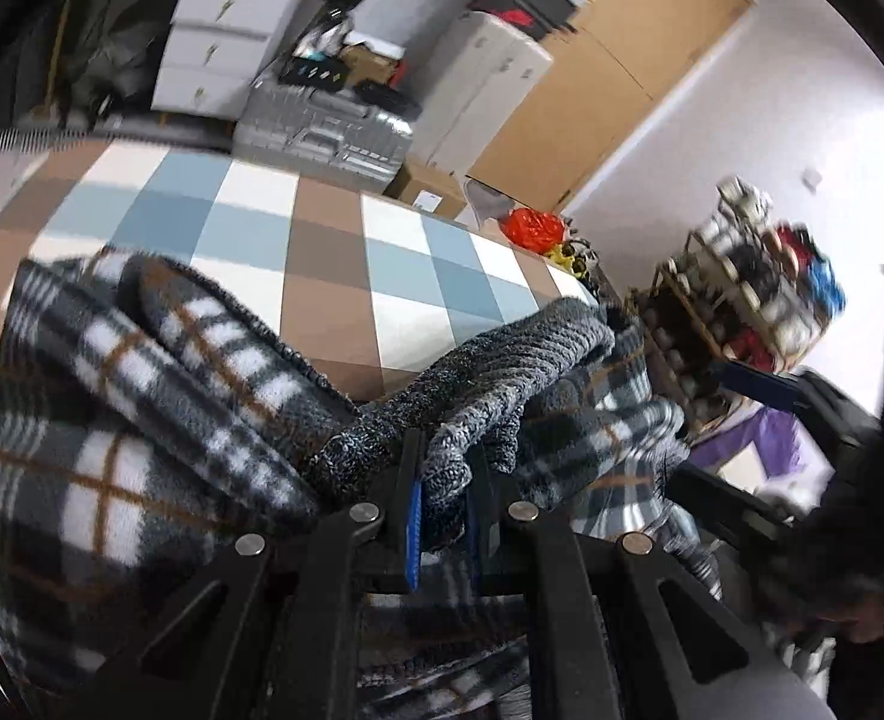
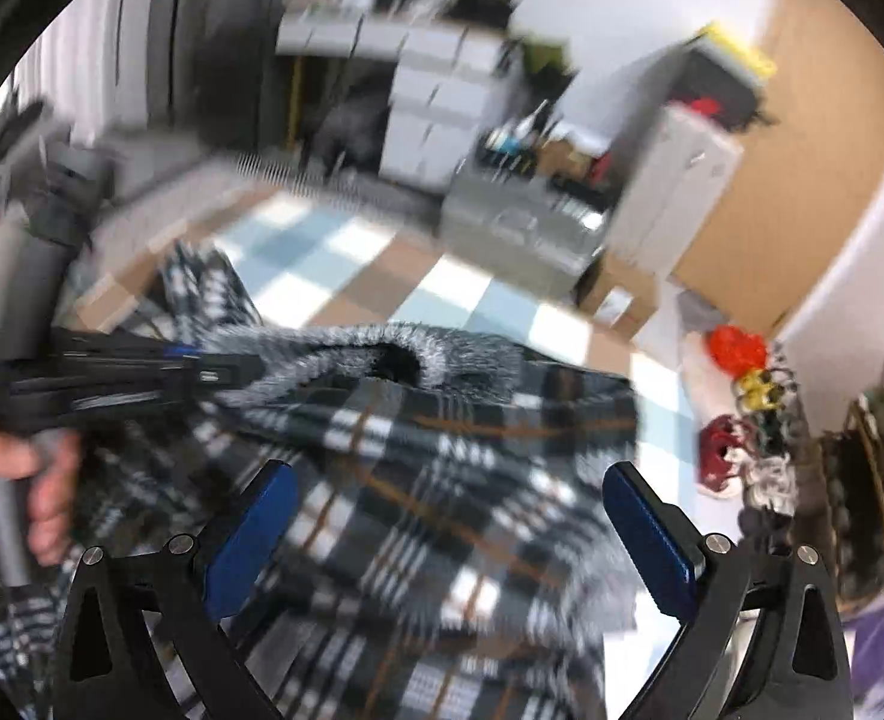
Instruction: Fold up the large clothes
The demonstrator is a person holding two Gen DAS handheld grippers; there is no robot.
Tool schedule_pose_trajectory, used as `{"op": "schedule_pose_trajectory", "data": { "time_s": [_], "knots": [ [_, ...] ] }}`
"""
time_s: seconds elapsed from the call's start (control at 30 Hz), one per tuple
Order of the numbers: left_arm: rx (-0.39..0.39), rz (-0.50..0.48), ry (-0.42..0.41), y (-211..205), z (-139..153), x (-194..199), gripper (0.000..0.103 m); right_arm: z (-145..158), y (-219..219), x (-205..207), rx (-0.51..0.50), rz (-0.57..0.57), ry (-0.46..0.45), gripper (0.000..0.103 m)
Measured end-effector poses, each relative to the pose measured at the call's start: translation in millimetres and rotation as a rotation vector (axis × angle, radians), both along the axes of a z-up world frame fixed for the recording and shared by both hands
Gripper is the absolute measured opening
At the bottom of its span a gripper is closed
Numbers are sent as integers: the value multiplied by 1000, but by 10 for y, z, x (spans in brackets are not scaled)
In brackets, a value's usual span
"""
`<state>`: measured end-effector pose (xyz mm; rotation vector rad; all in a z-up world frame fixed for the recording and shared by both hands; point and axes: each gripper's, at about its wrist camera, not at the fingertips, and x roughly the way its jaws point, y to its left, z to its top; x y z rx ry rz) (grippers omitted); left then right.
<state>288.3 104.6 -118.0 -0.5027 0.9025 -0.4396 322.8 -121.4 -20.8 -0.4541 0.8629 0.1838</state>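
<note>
A large plaid fleece garment [image 1: 129, 420] in grey, white and brown, with a fuzzy grey lining [image 1: 502, 372], lies bunched on the checkered floor mat. My left gripper [image 1: 445, 516] is shut on the fuzzy grey edge of it. In the right wrist view the same garment [image 2: 429, 480] spreads under my right gripper [image 2: 448, 534], which is open with its blue pads [image 2: 652, 540] wide apart above the cloth. The left gripper [image 2: 141, 372] shows there at the left, held by a hand, gripping the grey edge [image 2: 381, 348].
A blue, white and brown checkered mat [image 1: 321, 240] covers the floor. A silver suitcase [image 1: 327, 132], white drawers [image 1: 219, 42] and boxes stand at the back. A red bag [image 1: 532, 228] and a shoe rack [image 1: 742, 300] are at the right by the wall.
</note>
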Motion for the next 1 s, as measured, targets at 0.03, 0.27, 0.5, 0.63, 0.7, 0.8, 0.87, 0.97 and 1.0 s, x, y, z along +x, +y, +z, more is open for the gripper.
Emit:
{"op": "schedule_pose_trajectory", "data": {
  "time_s": [0.03,0.27,0.5,0.63,0.7,0.8,0.87,0.97,1.0],
  "knots": [
    [-17,-3,11,-2,-7,9,6,-49,35,175,-10,-10,10,98],
    [3,-39,-4,-16,-24,-38,6,-263,208,670,-120,1,21,98],
    [33,-72,-7,-44,-21,15,6,-430,233,847,-153,-41,64,19],
    [23,-65,4,-5,16,-18,6,-232,230,689,-147,-57,-34,11],
    [19,-65,6,1,103,-66,6,-65,186,507,-125,-57,-92,11],
    [38,-57,-28,-26,344,-278,6,164,151,124,-89,-69,-170,10],
    [100,-64,-81,-104,553,-552,6,293,145,-169,-61,-67,-204,9],
    [128,-66,-133,-156,723,-998,6,441,82,-709,4,-53,-269,9],
    [128,-73,-127,-174,715,-1101,6,457,64,-827,19,-52,-277,9]
  ]
}}
